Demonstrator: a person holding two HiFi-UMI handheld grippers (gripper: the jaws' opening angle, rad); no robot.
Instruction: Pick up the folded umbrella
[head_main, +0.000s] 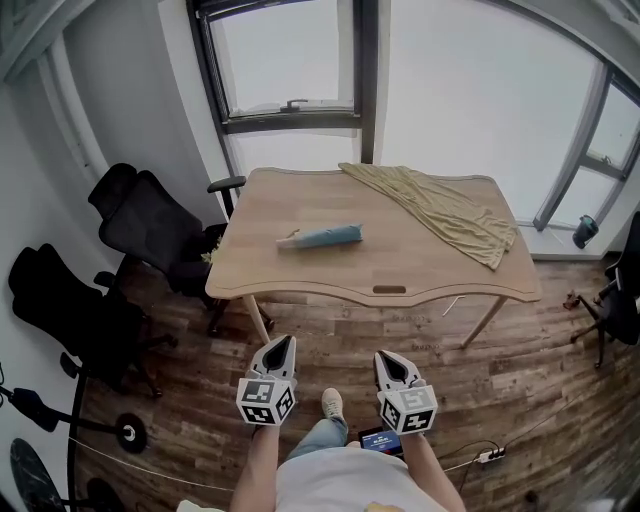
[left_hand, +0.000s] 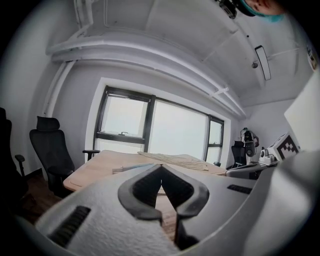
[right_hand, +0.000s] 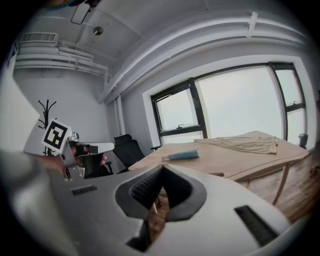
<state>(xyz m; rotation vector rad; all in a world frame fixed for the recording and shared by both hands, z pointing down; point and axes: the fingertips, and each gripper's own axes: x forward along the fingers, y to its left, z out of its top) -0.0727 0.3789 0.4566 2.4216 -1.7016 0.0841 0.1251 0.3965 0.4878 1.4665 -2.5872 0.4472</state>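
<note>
Folded umbrella (head_main: 322, 237) lies flat around the middle of the bench (head_main: 300, 282), a bit toward the left edge, long axis roughly parallel to the near edge. Nothing is touching it. It also shows in the right gripper view (right_hand: 181, 155). A tan cloth (head_main: 440, 212) is draped from the far edge to the right corner, well apart from the umbrella.

Left gripper (head_main: 280, 344) and right gripper (head_main: 392, 360) both hang over the floor short of the near edge, well apart from the target. On both, the fingers are closed tip to tip with nothing between them (left (left_hand: 161, 166), right (right_hand: 162, 167)).

My read on progress: nothing done. Approach not started and no grasp. What's left is to close in on the bench, open one set of fingers, straddle the umbrella across its narrow width, clamp and lift. The path looks clear; office chairs (head_main: 150, 225) sit off the left edge, out of the way.
</note>
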